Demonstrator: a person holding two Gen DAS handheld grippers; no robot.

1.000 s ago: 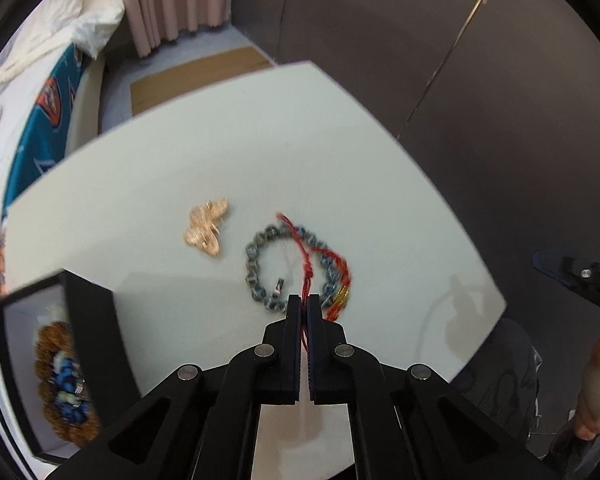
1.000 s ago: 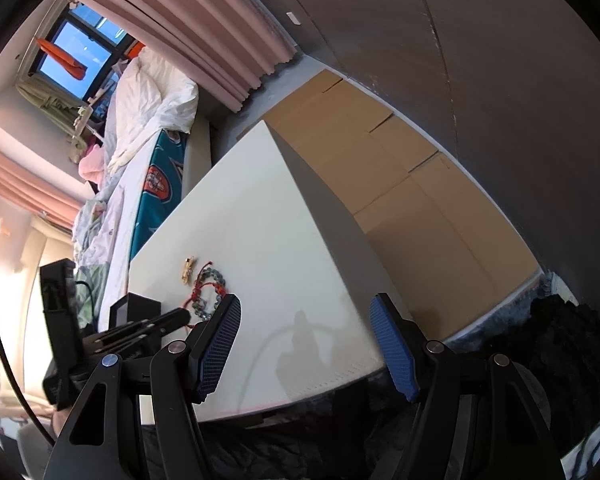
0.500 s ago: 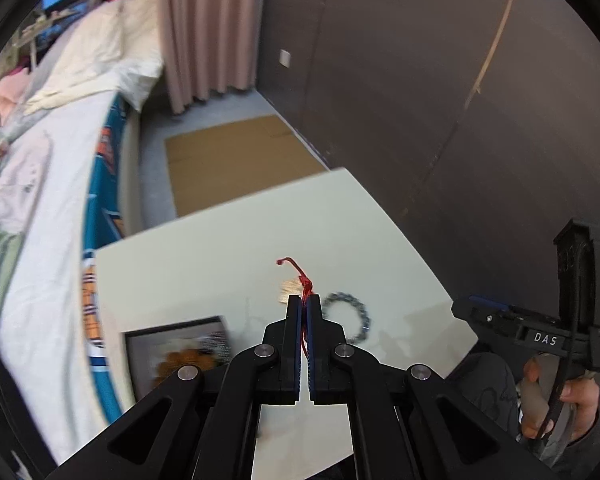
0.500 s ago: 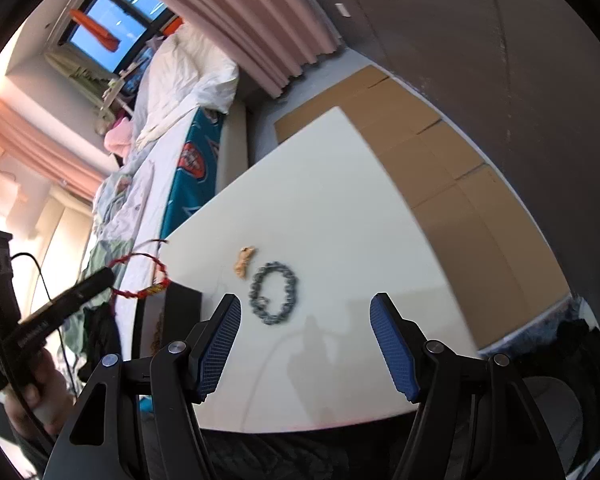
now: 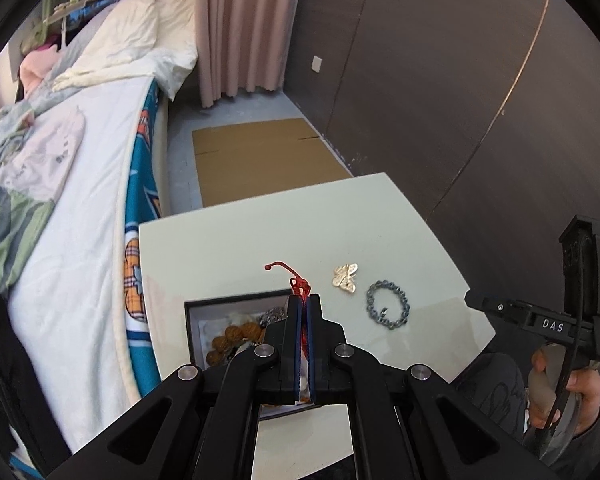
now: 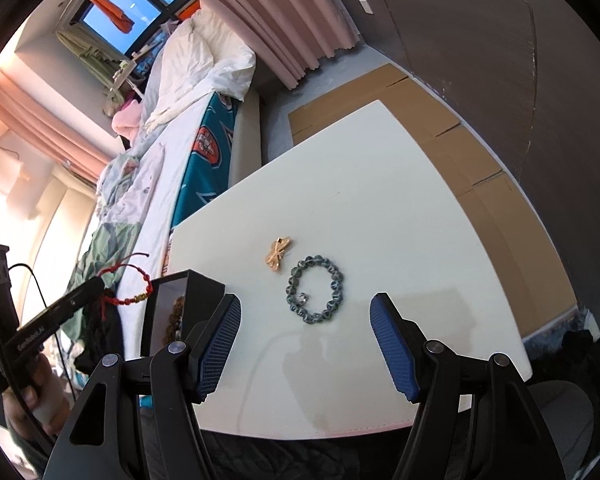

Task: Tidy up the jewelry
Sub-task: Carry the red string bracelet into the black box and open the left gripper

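Note:
My left gripper (image 5: 303, 300) is shut on a red cord bracelet (image 5: 297, 285) and holds it in the air above the open black jewelry box (image 5: 198, 322). The right wrist view shows the bracelet (image 6: 134, 285) hanging as a loop with small gold beads from the left gripper (image 6: 100, 282), beside the box (image 6: 204, 289). The box holds brown beads (image 5: 230, 340) and other pieces. A gold butterfly ornament (image 6: 278, 255) and a grey-blue bead bracelet (image 6: 315, 295) lie on the white table (image 6: 380, 200). My right gripper (image 6: 306, 344) is open and empty above the table's near edge.
A bed with white and teal bedding (image 5: 80, 200) runs along the table's left side. Flat cardboard (image 5: 260, 160) lies on the floor beyond the table. A dark wall (image 5: 460, 80) stands at the right. The ornament (image 5: 345, 278) and bead bracelet (image 5: 387, 309) lie right of the box.
My left gripper lifted the red cord bracelet off the bead bracelet and carried it left, over the jewelry box. The right gripper tilted down toward the table, still open.

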